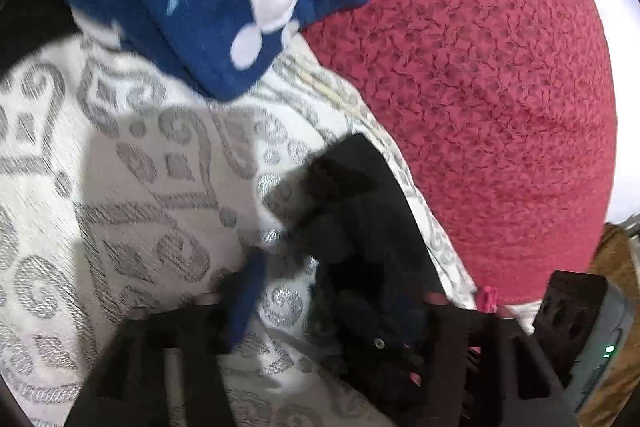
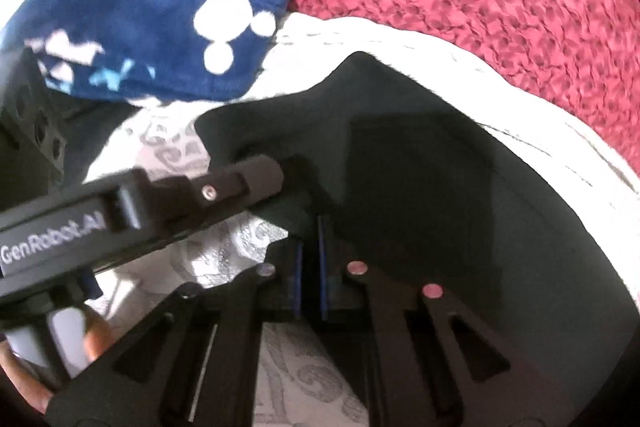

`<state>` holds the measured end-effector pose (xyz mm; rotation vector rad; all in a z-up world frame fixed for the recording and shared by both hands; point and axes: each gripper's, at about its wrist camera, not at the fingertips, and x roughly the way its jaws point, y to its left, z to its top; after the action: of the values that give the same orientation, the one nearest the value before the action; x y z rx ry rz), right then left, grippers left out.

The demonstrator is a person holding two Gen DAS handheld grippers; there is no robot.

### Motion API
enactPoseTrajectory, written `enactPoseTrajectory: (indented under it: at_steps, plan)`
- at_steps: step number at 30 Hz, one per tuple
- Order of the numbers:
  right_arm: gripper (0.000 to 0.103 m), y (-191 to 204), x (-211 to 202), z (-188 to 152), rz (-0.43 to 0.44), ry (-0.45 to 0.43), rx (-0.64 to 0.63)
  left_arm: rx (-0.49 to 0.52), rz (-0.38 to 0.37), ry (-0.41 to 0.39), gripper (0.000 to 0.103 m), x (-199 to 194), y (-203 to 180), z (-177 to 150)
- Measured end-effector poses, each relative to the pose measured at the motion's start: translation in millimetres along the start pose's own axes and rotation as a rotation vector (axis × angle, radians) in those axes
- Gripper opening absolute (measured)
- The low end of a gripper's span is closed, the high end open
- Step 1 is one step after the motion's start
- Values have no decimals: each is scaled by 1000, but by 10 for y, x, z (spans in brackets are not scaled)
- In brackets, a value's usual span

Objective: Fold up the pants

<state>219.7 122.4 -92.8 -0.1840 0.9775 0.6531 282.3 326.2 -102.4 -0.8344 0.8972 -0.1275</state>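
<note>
Pants: black pants (image 2: pixel 420 179), lying on the white-and-grey patterned cloth (image 1: pixel 132 163) of the bed, close to the edge where that cloth meets the red cover; one corner (image 2: pixel 356 61) points toward the red cover.
Left claw: left claw (image 1: pixel 332 307), jaws set wide; dark fabric is bunched between them and against the right-hand finger, but that part of the left wrist view is dark and blurred, so whether it grips cannot be told. In the right wrist view it enters from the left edge and its tip (image 2: pixel 264 171) touches the near edge of the pants.
Right claw: right claw (image 2: pixel 310 267), blue-edged pads (image 2: pixel 322 259) drawn narrow with a slim gap, closed on an edge of the pants.
Red cover: red textured cover (image 1: pixel 480 87), filling the far right side of the bed.
Fleece item: folded navy fleece (image 2: pixel 160 11) with white and pale-blue stars and round white shapes, at the far left, overlapping both cloths, apart from the pants.
Hand: fingers (image 2: pixel 96 343) of the person's hand under the left claw's body.
</note>
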Motion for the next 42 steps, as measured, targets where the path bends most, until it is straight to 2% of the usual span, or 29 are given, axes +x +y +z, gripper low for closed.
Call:
enactPoseTrajectory:
  at_steps: [4,6,8,9,10,12,14,15,18,21,23,24,26,28,30,31,34,37,40,42]
  plan:
    - [8,17,-98,-21,28,-13,-7,-34,-61,101,64,176,-63,-62]
    - [8,45,-119,-32,29,-14,-14,-35,-52,83,62,213,-74,-70]
    - [10,93,-115,-52,23,-12,-43,-44,-46,60,37,243,-37,-45]
    - [13,113,-102,-68,22,-7,-63,-54,-51,65,13,264,-5,-27]
    - [17,132,-69,-80,28,8,-82,-66,-45,75,9,300,31,-8]
    - [23,122,-93,-136,41,49,-97,-74,-30,74,5,335,97,10]
    - [31,-9,-255,-228,45,45,-67,-55,-19,69,4,321,102,6]
    - [34,-108,-363,-295,43,37,-32,-42,-18,62,4,301,91,2]
    - [34,-623,-780,-640,42,35,142,32,19,28,4,252,-49,-27]
    - [34,-1203,-1209,-1170,21,43,313,169,69,2,4,221,-373,-73]
    - [35,-1537,-1349,-1482,-16,91,402,251,71,-9,4,195,-673,-128]
    - [32,-1724,-1385,-1650,5,117,451,277,64,-9,4,182,-812,-160]
    - [32,-1895,-1461,-1763,98,105,516,360,51,-9,4,177,-1189,-283]
    - [34,-1966,-1571,-1800,107,109,552,480,42,-4,4,203,-1617,-506]
    - [42,-1970,-1745,-1796,83,81,520,570,21,15,4,263,-1943,-743]
    - [47,-1973,-1813,-1808,74,65,513,620,6,32,4,302,-2115,-906]
    - [50,-2146,-2101,-1940,63,-2,546,744,-24,98,4,422,-2504,-1469]
    - [55,-2426,-2379,-2175,62,-49,617,786,-55,203,4,610,-2708,-2026]
    - [59,-2734,-2552,-2464,89,-64,728,831,-12,273,4,827,-2768,-2548]
    - [59,-2934,-2617,-2669,139,-64,813,820,-4,317,4,909,-2771,-2725]
